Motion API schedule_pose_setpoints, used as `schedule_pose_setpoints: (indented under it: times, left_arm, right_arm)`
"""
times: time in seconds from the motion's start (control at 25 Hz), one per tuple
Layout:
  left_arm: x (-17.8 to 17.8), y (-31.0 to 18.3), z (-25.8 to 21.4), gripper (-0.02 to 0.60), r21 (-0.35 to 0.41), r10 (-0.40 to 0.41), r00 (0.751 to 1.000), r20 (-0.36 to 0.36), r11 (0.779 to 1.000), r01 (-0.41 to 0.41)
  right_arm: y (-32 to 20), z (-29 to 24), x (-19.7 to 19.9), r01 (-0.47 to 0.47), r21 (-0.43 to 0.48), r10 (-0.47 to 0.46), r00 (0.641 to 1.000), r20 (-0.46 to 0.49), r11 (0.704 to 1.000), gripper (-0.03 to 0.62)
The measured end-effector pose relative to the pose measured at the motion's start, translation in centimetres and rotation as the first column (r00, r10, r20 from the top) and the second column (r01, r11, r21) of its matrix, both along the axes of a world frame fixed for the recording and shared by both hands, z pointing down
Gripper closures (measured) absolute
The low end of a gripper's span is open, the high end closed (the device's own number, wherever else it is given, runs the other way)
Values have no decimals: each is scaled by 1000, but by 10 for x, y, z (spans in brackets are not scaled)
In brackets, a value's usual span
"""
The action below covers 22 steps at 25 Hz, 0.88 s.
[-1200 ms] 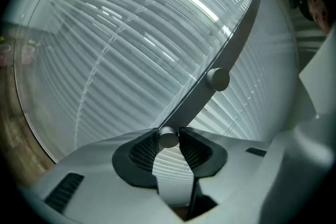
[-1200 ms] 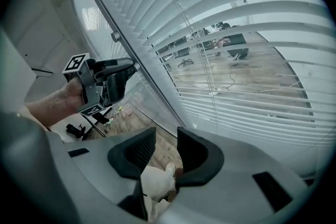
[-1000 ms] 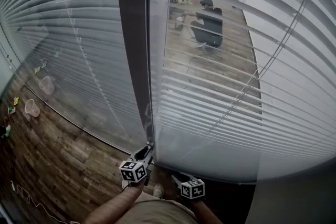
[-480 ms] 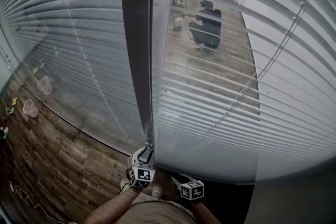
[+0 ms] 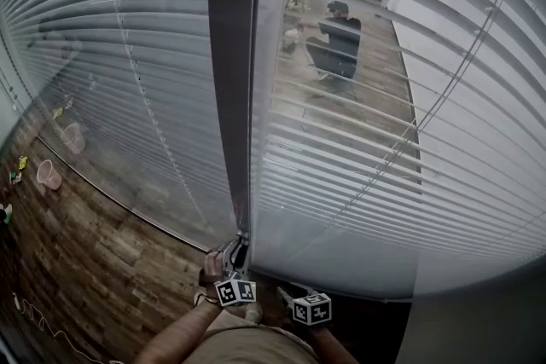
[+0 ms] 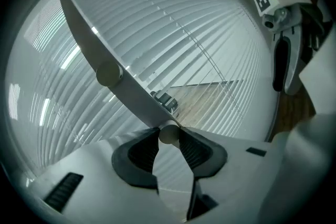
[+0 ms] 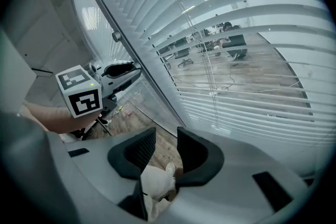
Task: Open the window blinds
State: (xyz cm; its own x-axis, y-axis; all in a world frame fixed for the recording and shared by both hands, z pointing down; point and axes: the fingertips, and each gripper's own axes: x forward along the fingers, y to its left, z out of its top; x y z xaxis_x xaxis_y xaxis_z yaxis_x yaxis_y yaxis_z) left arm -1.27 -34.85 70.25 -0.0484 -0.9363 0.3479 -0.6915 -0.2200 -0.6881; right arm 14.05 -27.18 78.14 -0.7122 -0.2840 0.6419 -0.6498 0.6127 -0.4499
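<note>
2 blinds hang side by side on a big window, with a gray post (image 5: pixel 230 98) going up between them; the left blind (image 5: pixel 111 55) has its slats almost flat shut, so little shows through it; the right blind (image 5: pixel 384 183) has its slats tipped partly open, so the room behind the glass shows in stripes; in that room a person (image 5: pixel 339 30) sits on a dark chair.

The left gripper (image 5: pixel 236 251) is low down, right at the foot of the post; its 2 jaws are squeezed onto a thin rod (image 6: pixel 169 134), and the round end of the rod sits pinched between the dark pads (image 6: pixel 195 150).

The right gripper (image 7: pixel 166 139) is just beside the left one, down by the bottom edge of the right blind; its jaws are a little apart and nothing is between them; it touches no part of the blinds.

A wood floor (image 5: pixel 85 268) lies under both grippers.
</note>
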Motion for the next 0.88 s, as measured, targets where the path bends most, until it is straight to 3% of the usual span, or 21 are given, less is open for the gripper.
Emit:
schedule_pose_setpoints:
  times: [0.24,0.48,0.72,0.88]
  left_arm:
    - [1,1,0,446,16,42,989,139,999,-45]
    - [1,-1,1,446,39,101,953,286,992,-117]
    - [-1,0,2,446,47,146,898,416,982,-182]
    - [-3,0,3,447,45,165,845,509,975,-218]
  right_arm:
    - [-1,0,0,3,-1,-3,1000,1,1000,459]
    - [-6,0,1,3,1,-3,1000,0,1000,459]
    - [-5,0,2,3,3,-3,1000,-2,1000,459]
    - [-3,0,3,5,3,-5,1000,-3,1000,459]
